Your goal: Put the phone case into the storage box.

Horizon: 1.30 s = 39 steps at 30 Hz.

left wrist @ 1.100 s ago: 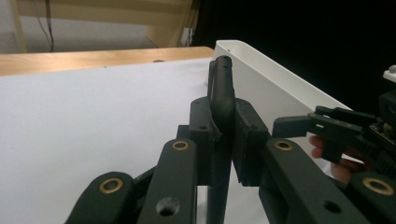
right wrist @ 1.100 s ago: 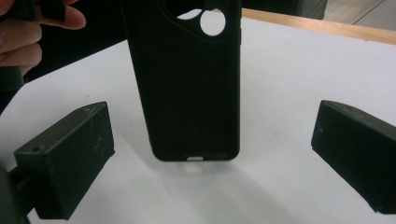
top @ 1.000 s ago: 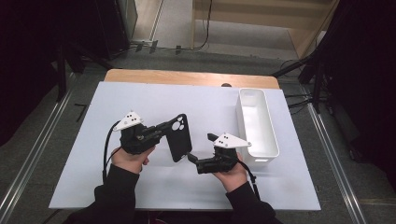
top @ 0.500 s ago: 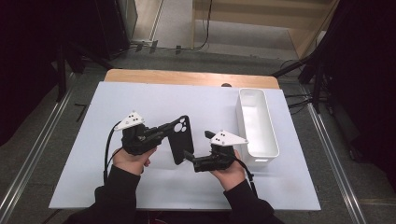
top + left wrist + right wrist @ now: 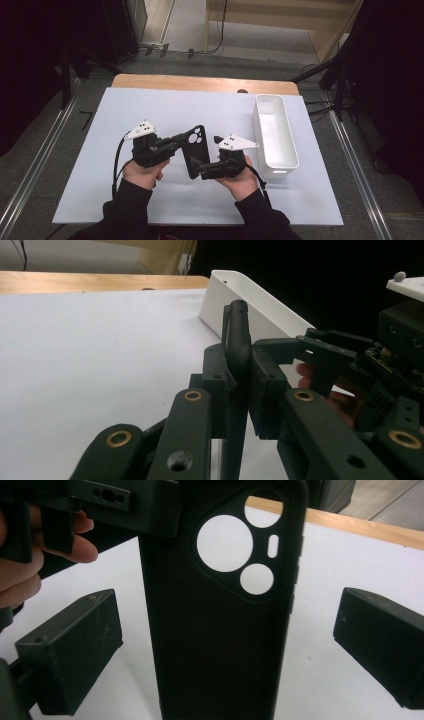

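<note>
High view, item one: black phone case (image 5: 195,152) held upright above the white table (image 5: 150,105), left of the white bin (image 5: 275,132), clamped by its upper edge in the left gripper (image 5: 175,142). Right gripper (image 5: 202,172) at the case's lower end, jaws spread wide to either side, pads clear of both edges. Handover advice: centre right pads on the long edges, close squarely, release left only once firm.
</note>
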Each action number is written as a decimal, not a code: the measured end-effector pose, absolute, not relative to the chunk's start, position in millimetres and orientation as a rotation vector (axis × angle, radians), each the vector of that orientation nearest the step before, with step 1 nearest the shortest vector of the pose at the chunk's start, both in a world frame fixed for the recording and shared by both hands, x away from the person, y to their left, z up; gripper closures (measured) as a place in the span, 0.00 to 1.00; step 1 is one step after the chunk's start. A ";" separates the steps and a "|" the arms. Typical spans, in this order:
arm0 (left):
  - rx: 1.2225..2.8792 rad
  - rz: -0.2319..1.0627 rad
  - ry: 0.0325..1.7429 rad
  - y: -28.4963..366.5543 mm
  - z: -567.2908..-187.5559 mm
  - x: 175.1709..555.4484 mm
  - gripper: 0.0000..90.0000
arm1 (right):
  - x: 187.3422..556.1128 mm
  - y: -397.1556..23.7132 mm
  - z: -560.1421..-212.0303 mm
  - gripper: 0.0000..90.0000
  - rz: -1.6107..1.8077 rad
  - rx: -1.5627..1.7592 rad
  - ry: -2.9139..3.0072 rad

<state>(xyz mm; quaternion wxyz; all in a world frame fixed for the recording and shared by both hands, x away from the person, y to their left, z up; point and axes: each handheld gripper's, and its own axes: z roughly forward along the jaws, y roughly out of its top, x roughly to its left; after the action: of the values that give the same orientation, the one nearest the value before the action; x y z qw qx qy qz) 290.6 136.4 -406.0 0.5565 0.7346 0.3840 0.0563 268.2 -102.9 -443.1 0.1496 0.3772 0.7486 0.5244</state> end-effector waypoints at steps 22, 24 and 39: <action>1.728 0.135 0.904 129.9 -407.1 284.9 0.88 | 285.1 -79.3 -443.3 0.00 1.452 1.114 2.170; 1.723 0.144 0.899 129.6 -406.8 283.8 0.88 | 286.1 -77.5 -443.5 0.00 1.450 1.117 2.171; 1.729 0.146 0.890 129.0 -406.9 283.4 0.87 | 286.3 -79.6 -442.4 0.14 1.469 1.091 2.176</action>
<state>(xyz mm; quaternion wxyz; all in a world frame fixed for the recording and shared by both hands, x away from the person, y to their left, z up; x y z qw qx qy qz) 283.4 129.0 -406.9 0.5612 0.7339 0.3776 0.0620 286.3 -79.6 -442.4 0.1487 0.3796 0.7567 0.5111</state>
